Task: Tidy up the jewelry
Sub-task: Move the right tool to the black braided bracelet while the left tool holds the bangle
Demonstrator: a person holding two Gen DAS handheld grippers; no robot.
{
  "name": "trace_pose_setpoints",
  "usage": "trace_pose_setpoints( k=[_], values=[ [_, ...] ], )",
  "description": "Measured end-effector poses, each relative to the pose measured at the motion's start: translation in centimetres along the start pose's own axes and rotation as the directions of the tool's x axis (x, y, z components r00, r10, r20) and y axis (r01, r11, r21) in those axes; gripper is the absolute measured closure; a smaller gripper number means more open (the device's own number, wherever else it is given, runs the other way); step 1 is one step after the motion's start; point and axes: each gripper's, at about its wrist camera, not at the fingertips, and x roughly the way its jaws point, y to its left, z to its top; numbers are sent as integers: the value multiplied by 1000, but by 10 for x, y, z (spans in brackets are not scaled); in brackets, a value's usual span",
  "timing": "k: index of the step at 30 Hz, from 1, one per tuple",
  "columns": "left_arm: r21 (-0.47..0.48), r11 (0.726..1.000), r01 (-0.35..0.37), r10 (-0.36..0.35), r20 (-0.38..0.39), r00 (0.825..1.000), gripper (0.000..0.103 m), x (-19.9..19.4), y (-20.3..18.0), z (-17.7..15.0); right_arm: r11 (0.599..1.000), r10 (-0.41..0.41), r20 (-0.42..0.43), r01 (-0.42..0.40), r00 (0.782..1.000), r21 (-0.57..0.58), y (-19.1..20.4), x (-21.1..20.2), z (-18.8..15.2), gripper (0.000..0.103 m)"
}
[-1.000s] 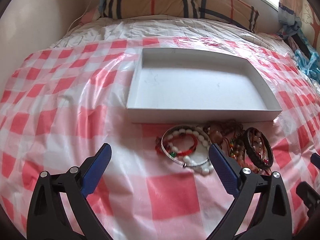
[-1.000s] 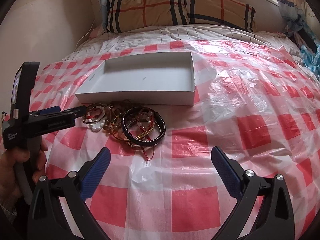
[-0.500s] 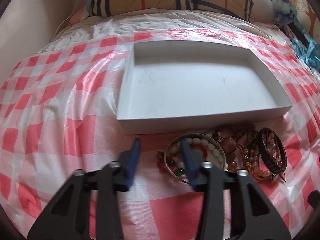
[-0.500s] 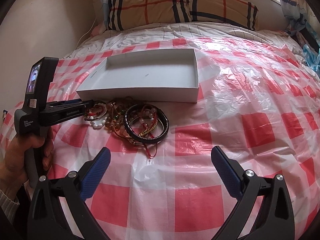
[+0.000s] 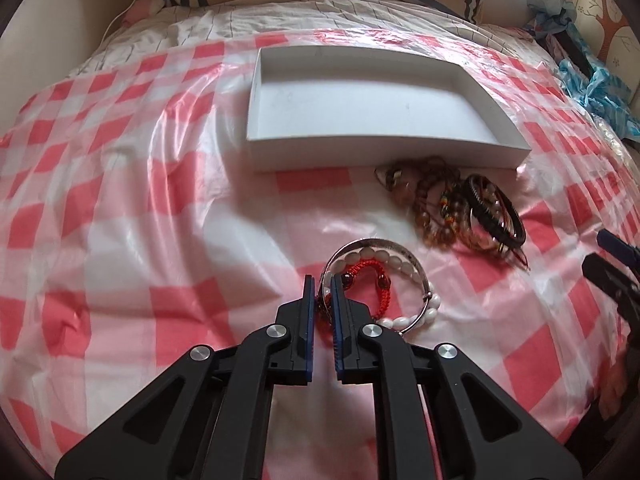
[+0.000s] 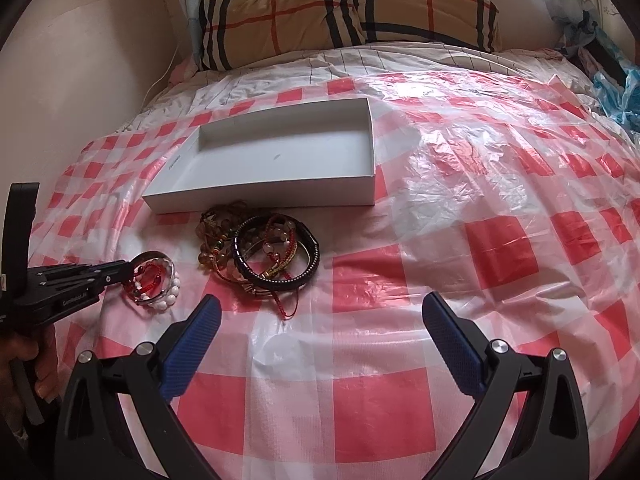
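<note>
My left gripper (image 5: 320, 286) is shut on a small bunch of bracelets (image 5: 376, 276): a silver bangle, a white bead bracelet and a red cord one. In the right wrist view the left gripper (image 6: 124, 270) holds this bunch (image 6: 156, 278) just above the cloth, apart from the pile. The pile of dark and brown bracelets (image 5: 460, 210) (image 6: 264, 252) lies in front of the empty white box (image 5: 360, 152) (image 6: 264, 196). My right gripper (image 6: 320, 320) is open and empty, near the front of the pile.
A red and white checked plastic cloth (image 6: 480, 240) covers the bed. A plaid pillow (image 6: 340, 12) lies at the head. A wall (image 6: 80, 60) runs along the left. Blue plastic and clutter (image 5: 592, 88) sit at the far right.
My left gripper closed on the bangle, white beads and red cord bracelet and pulled them back toward me, away from the pile. The right gripper stayed open and nearly still.
</note>
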Motion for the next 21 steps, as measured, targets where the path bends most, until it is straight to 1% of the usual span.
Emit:
trace_pose_setpoints(
  k=[2,5,7,14,18,21],
  values=[
    [-6,1000,-3,3,-6,1000,95,1,4,-3,1000,-4,-1,4,1000,-9,1,0,-1,6],
    [-12,1000,12,-11,2,1000,95,1,8,-4,1000,-9,-1,9,1000,-18,3,1,-1,6],
    [-2,1000,4,-4,8,1000,94,1,9,-3,1000,-8,-4,8,1000,-19,3,2,-1,6],
    [13,1000,4,-5,15,1000,85,10,5,6,999,-6,-12,6,1000,-43,9,5,-2,6],
    [27,1000,-3,2,2,1000,84,16,3,9,999,-3,-9,3,1000,-52,11,4,-2,6],
    [21,1000,2,-2,-3,1000,84,18,4,9,999,-2,-9,2,1000,-52,11,4,-2,6]
  ],
)
